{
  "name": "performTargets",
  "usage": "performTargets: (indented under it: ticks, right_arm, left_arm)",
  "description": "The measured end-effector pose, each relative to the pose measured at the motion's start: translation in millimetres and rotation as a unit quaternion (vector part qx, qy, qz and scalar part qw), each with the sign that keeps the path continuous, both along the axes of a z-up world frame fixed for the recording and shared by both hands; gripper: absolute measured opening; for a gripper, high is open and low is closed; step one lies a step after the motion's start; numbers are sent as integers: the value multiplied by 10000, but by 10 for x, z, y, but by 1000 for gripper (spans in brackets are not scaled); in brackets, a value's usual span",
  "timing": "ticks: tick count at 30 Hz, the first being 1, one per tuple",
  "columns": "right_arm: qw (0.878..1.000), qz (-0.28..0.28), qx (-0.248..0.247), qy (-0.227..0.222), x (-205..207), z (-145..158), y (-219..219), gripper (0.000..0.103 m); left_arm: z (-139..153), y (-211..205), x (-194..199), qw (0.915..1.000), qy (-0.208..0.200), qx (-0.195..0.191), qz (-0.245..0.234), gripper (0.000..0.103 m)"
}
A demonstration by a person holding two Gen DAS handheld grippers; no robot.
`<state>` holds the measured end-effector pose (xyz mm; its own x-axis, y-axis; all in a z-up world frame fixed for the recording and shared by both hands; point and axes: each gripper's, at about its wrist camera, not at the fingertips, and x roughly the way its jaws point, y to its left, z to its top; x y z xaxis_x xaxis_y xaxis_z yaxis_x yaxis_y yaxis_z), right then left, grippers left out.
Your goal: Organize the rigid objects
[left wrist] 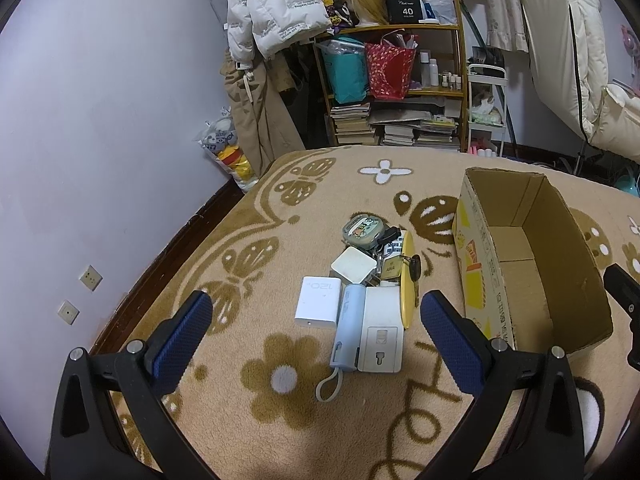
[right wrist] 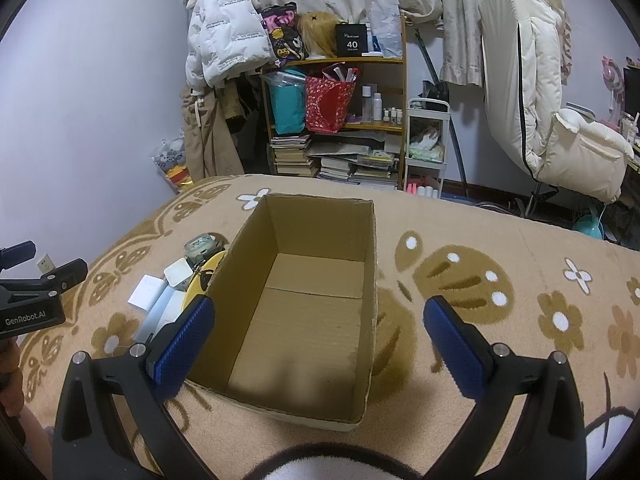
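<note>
We see a bed covered with a beige blanket (left wrist: 248, 408) with brown flowers and butterflies. On it stands an open cardboard box (right wrist: 296, 320), upright, with nothing inside. Just beside the box, on its left, lies a small pile of rigid objects: a white power adapter (left wrist: 380, 334), a white charger (left wrist: 318, 301) marked 120, a light blue power bank (left wrist: 349, 326) with a loop strap, a yellow disc (left wrist: 409, 276) that stands on its edge, a white square block (left wrist: 354, 265), and a round case (left wrist: 363, 230) at the far end.

We hold the left hand-held gripper (left wrist: 316, 328) low over the blanket, and it points at the pile. Its jaws are wide apart and touch nothing. The right hand-held gripper (right wrist: 318, 330) hovers above the near end of the box, released as well, with both blue pads spread and nothing between them.
</note>
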<state>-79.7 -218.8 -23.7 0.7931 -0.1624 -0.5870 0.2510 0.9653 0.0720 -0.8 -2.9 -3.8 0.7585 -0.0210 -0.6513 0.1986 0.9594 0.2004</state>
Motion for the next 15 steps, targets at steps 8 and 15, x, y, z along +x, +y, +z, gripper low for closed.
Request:
performTargets:
  ticks: [8, 15]
  right_arm:
    - [10000, 23, -5, 24, 4, -7, 2, 103]
    - [10000, 21, -10, 31, 4, -14, 3, 103]
  left_arm:
    - [-12, 14, 0, 10000, 8, 9, 0, 103]
    - [-17, 23, -1, 10000, 12, 17, 0, 103]
